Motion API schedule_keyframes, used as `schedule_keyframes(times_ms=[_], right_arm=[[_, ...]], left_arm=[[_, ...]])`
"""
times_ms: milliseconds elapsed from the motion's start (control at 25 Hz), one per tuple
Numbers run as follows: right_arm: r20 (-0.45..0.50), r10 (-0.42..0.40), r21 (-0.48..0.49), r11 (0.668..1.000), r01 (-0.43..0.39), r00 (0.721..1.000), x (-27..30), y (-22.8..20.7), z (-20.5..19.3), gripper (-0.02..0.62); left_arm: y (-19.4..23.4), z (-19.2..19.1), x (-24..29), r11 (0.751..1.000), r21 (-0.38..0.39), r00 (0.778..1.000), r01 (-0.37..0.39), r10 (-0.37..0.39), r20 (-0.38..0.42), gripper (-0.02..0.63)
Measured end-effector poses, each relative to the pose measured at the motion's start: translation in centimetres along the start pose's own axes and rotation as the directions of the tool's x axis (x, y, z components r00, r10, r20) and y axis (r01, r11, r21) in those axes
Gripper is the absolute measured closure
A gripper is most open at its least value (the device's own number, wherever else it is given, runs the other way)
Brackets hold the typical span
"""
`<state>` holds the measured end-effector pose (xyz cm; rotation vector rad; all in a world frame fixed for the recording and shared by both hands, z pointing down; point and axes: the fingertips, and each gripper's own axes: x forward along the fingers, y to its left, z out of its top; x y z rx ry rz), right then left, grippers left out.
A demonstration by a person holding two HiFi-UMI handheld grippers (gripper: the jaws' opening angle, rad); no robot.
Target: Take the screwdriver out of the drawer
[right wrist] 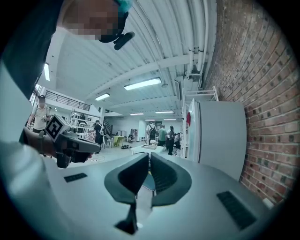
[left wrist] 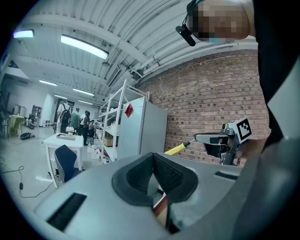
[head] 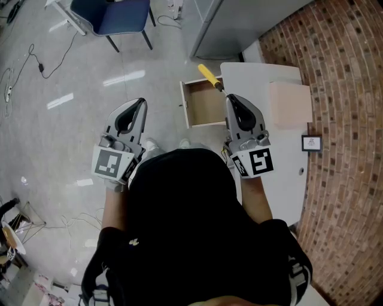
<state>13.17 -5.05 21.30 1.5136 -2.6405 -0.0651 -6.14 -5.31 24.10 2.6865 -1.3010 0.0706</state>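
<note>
The screwdriver (head: 209, 75) has a yellow handle and a thin metal shaft. My right gripper (head: 229, 97) is shut on the shaft, and the handle sticks out past its tips, above the far edge of the open wooden drawer (head: 206, 107). The left gripper view shows the same handle (left wrist: 177, 149) jutting level from the right gripper (left wrist: 199, 138). In the right gripper view the jaws (right wrist: 149, 157) stand almost together and the shaft is hardly visible. My left gripper (head: 142, 101) is shut on nothing, left of the drawer and over the floor.
The drawer belongs to a white table (head: 263, 75) against a brick wall (head: 347, 119). A beige board (head: 290, 104) and a small framed card (head: 311, 143) lie on the table. A blue chair (head: 114, 15) and cables (head: 36, 63) are on the floor beyond.
</note>
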Motion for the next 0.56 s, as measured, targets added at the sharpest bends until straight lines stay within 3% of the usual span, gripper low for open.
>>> schedule_keyframes(times_ms=[560], right_arm=[[-0.029, -0.013, -0.001, 1.0, 0.013, 0.999, 0.55, -0.32, -0.83, 0.572]], left_arm=[[0.56, -0.29, 0.18, 1.0, -0.011, 1.0, 0.001, -0.001, -0.003, 0.603]])
